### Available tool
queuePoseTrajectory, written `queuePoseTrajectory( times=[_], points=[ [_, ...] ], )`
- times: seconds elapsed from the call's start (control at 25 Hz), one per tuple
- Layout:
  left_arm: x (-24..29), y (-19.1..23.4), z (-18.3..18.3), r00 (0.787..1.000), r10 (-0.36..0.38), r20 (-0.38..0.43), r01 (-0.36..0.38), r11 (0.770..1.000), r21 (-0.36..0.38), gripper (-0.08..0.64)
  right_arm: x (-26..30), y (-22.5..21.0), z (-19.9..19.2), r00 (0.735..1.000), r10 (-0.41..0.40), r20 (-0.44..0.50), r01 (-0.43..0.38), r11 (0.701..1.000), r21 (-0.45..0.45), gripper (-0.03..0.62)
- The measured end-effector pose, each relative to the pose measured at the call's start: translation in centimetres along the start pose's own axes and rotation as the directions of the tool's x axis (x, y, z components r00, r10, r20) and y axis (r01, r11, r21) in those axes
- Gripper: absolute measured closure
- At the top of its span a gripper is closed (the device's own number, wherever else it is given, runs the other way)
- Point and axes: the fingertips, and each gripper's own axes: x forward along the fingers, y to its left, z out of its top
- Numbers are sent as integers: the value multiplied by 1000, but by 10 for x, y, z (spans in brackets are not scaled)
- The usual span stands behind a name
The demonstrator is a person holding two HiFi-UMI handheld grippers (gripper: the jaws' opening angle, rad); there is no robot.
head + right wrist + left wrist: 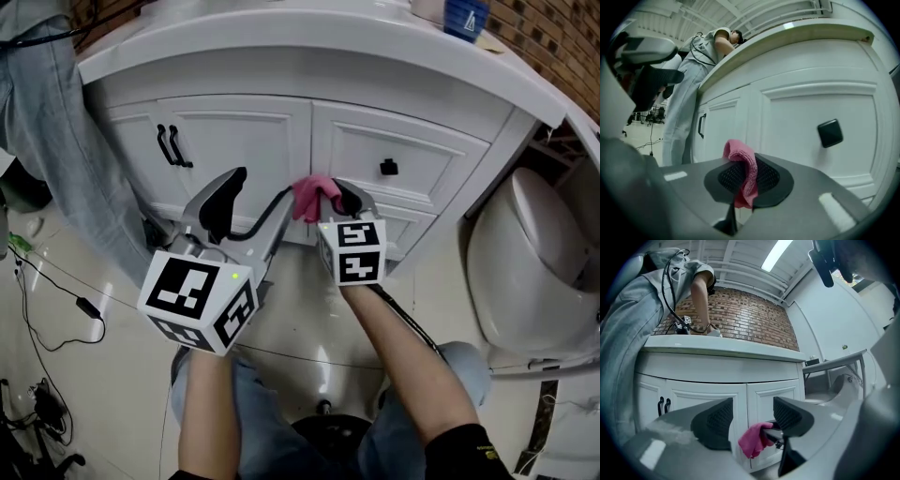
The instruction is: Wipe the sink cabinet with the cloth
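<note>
The white sink cabinet fills the upper head view, with two black door handles and a square black drawer knob. My right gripper is shut on a pink cloth, held close to the cabinet front just below the drawer; I cannot tell whether the cloth touches it. In the right gripper view the cloth is pinched between the shut jaws, with the knob up right. My left gripper stands open and empty just left of the cloth.
A person in grey clothes stands at the cabinet's left end. A white toilet is close on the right. Cables lie on the tiled floor at the left. A blue item stands on the countertop.
</note>
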Motion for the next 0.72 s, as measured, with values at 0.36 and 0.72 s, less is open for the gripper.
queuePoseTrajectory(
  times=[0.36,0.72],
  points=[
    [-8,19,-4,1000,12,-16,-12,1000,1,288,12,-30,-19,995,-81,-54,87,988,125,563],
    [13,-4,-1,999,-47,3,47,999,-10,288,-71,-153,-35,937,-334,-102,346,928,136,563]
  ],
)
